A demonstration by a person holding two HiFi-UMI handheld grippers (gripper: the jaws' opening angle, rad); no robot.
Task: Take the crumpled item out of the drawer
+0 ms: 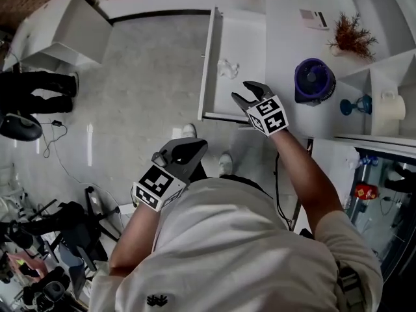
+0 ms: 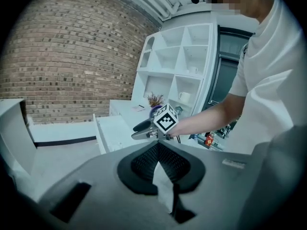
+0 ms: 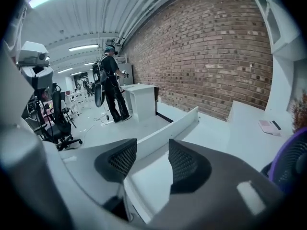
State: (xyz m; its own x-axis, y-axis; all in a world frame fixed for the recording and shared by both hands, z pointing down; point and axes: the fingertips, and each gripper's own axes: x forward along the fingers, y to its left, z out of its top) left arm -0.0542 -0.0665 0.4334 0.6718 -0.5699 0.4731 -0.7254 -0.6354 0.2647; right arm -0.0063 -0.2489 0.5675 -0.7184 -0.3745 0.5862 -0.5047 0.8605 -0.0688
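Note:
A white drawer (image 1: 211,57) stands pulled out from the counter. On its floor near the left wall lies a small crumpled white item (image 1: 227,68). My right gripper (image 1: 242,91) hovers open over the drawer's front part, just short of the item and apart from it. In the right gripper view its jaws (image 3: 152,159) frame the drawer's side wall (image 3: 168,128) with nothing between them, and the item is out of sight. My left gripper (image 1: 195,149) is shut and empty, held low near the person's torso over the floor. The left gripper (image 2: 157,145) looks toward the right gripper (image 2: 144,128).
On the counter stand a purple fan (image 1: 314,80), a dried plant (image 1: 351,36) and a small booklet (image 1: 313,18). Shelf cubbies hold a white mug (image 1: 389,106) and a blue goblet (image 1: 357,104). A person (image 1: 32,90) stands at the left; office chairs (image 1: 39,239) crowd the lower left.

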